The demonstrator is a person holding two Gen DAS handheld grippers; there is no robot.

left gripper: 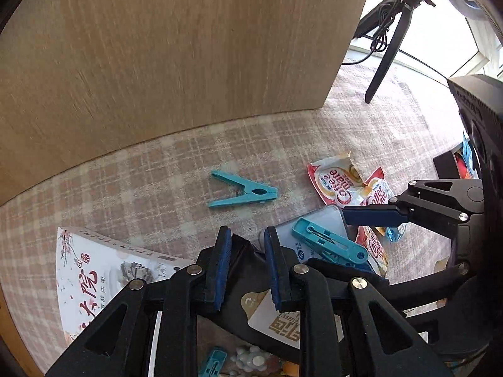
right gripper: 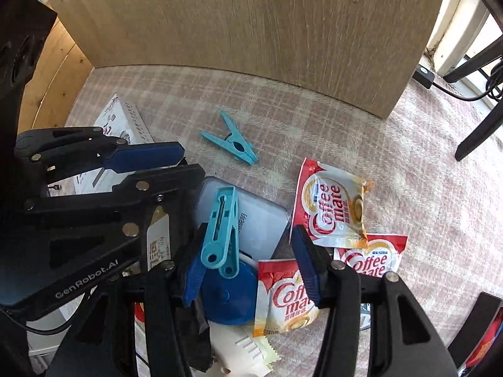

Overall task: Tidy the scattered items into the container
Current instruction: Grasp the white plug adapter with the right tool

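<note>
Right gripper (right gripper: 248, 270) spread wide around a teal clothespin (right gripper: 221, 235) lying on a clear case (right gripper: 251, 220). Left gripper (left gripper: 248, 267) narrowly parted over a black packet (left gripper: 248, 289). Beyond, another clothespin (left gripper: 243, 190) on plaid cloth (left gripper: 157, 182).

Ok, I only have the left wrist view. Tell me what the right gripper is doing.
Observer: The right gripper is open, poised over a red-and-white Coffee mate sachet.
Operator: Say what's under the teal plastic clothespin on the clear plastic case.
Observer: Its tail end overlaps a round blue disc that your view hides.
Operator: Report anything nearer the camera.
Observer: A white packet with a serrated edge lies just below that disc.
</note>
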